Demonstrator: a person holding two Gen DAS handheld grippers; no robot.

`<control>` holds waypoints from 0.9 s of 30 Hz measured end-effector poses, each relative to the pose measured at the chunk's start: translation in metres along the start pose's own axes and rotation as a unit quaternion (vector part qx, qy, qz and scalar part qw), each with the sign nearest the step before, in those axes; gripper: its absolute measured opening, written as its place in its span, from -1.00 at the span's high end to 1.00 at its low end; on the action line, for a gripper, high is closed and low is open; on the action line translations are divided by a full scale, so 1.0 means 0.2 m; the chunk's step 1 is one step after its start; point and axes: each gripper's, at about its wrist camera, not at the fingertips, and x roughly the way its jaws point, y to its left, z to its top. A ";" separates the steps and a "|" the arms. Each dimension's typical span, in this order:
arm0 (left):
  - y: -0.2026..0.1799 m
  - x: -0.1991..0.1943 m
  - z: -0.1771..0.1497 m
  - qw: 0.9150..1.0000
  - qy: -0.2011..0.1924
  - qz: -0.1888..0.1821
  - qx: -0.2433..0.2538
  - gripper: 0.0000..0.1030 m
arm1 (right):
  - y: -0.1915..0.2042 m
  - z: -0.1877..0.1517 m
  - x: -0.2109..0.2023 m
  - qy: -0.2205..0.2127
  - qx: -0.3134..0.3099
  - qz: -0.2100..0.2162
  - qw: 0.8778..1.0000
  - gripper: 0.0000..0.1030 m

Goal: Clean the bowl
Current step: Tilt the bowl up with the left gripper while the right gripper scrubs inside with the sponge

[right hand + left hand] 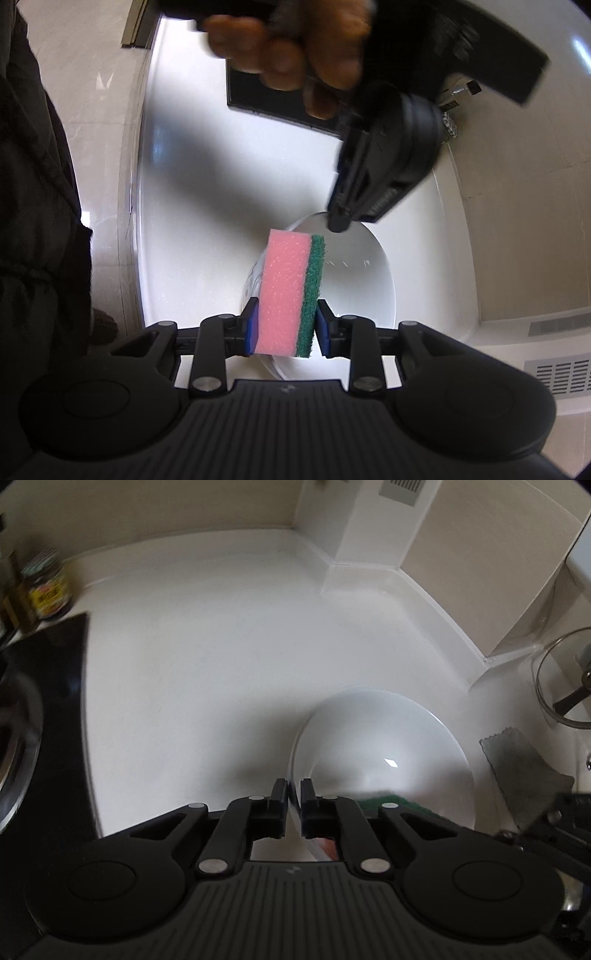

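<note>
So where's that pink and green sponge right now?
In the right wrist view, the sponge stands clamped between the right tongs, just above the near rim of the white bowl on the white counter.

No legible text; jar (48, 587) label perhaps too blurred.

A: Room? White countertop (221, 664), beige wall (166, 513) behind, boxed corner w/ a vent (400, 489).
B: Floor?
A: Pale marble-look tiles (99, 96). Black cooktop (55, 686) at left. Soft light, blurry edges.
</note>
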 end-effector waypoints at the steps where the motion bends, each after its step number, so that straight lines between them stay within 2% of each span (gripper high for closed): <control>1: 0.00 0.02 0.03 1.000 0.003 -0.005 -0.005 0.94 | -0.01 -0.01 0.00 0.003 0.001 -0.002 1.000 0.49; 4: -0.01 0.01 0.05 1.000 0.003 0.004 -0.029 0.92 | -0.04 -0.02 0.02 0.011 0.019 -0.005 1.000 0.48; 11: -0.06 -0.08 -0.15 0.999 -0.005 0.017 -0.051 0.82 | -0.08 -0.05 0.01 0.014 0.037 -0.008 0.999 0.48; 13: -0.06 -0.06 -0.14 0.998 0.000 0.018 -0.054 0.76 | -0.08 -0.02 0.03 0.015 0.033 -0.011 0.999 0.48; 20: -0.03 0.05 0.04 0.999 0.023 -0.009 -0.036 0.88 | -0.08 -0.03 0.01 0.016 0.010 -0.012 1.000 0.48; 22: -0.03 0.05 0.07 0.999 0.013 -0.005 -0.050 0.90 | -0.09 -0.04 0.02 0.017 0.013 -0.011 1.000 0.48; 26: -0.05 -0.04 -0.03 0.998 0.000 0.002 -0.066 0.90 | -0.13 -0.06 0.04 0.016 0.021 -0.007 1.000 0.47; 27: -0.05 -0.06 -0.07 0.997 0.000 0.002 -0.072 0.79 | -0.13 -0.07 0.03 0.016 0.021 -0.008 1.000 0.47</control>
